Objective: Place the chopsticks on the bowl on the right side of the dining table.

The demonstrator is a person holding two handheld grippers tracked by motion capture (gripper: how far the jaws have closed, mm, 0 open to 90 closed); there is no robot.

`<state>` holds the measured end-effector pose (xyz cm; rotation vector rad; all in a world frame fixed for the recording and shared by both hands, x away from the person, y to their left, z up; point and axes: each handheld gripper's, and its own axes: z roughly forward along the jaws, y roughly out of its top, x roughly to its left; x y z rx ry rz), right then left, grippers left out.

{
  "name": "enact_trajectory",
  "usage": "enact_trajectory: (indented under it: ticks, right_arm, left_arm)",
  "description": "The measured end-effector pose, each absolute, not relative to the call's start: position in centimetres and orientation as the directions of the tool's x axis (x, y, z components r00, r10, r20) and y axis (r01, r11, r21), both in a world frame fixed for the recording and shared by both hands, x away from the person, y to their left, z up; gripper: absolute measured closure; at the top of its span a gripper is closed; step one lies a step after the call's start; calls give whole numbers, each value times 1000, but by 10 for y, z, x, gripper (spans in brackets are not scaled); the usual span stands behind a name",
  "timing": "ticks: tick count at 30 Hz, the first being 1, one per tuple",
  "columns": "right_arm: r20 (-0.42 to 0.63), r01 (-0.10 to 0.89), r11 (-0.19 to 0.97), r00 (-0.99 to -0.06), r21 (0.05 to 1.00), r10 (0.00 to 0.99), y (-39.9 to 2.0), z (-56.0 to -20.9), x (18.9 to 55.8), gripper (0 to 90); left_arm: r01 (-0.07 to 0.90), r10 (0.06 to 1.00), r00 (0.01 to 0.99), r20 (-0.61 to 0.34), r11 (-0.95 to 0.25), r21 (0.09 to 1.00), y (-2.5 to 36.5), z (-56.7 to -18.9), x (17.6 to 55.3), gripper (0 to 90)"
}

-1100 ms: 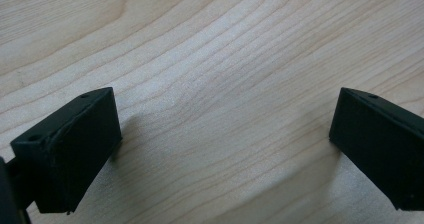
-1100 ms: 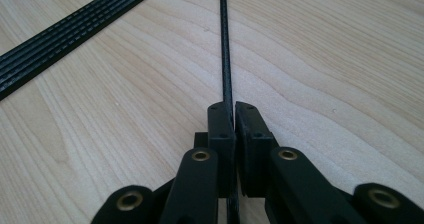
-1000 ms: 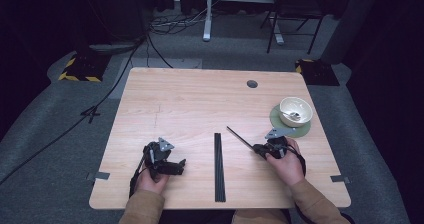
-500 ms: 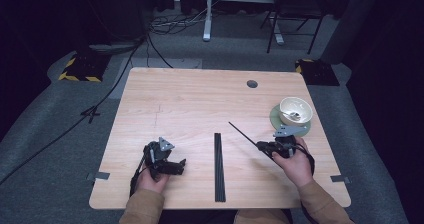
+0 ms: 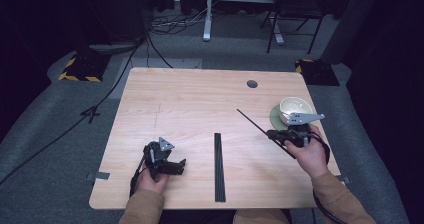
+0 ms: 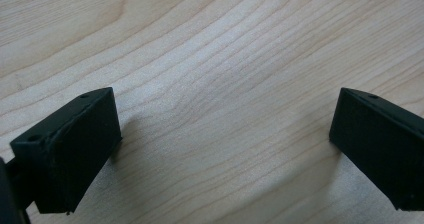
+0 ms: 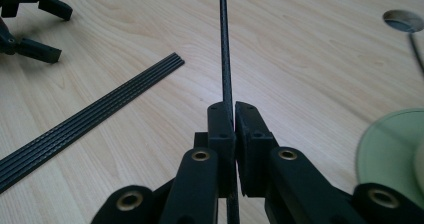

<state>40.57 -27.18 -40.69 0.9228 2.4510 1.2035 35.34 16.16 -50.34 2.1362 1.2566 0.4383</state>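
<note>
My right gripper clamps 1 thin black rod; my left gripper rests spread wide on the table, grasping nothing.

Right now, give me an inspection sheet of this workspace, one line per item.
Surface: wooden table, with a round hole near its far edge.
Job's things: row of black rods lying flat at centre; one thin black rod held off the row.
Clutter: cream bowl on a green saucer.
Grippers: left gripper open on bare wood; right gripper shut on the thin black rod.
Cables: floor cable at left.
Surroundings: grey carpet, chair.
</note>
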Motion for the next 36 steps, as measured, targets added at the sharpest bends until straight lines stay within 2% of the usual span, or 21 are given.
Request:
enact_trajectory:
  ticks: [17, 36]
  right_arm:
    - [30, 447, 423, -714, 789, 700, -310, -372, 432, 861]
    - [24, 512, 399, -637, 761, 771, -348, -375, 476, 861]
  left_arm:
    - [667, 869, 494, -30, -357, 654, 161, -504, 353, 4]
    - [666, 869, 493, -27, -357, 655, 161, -504, 353, 4]
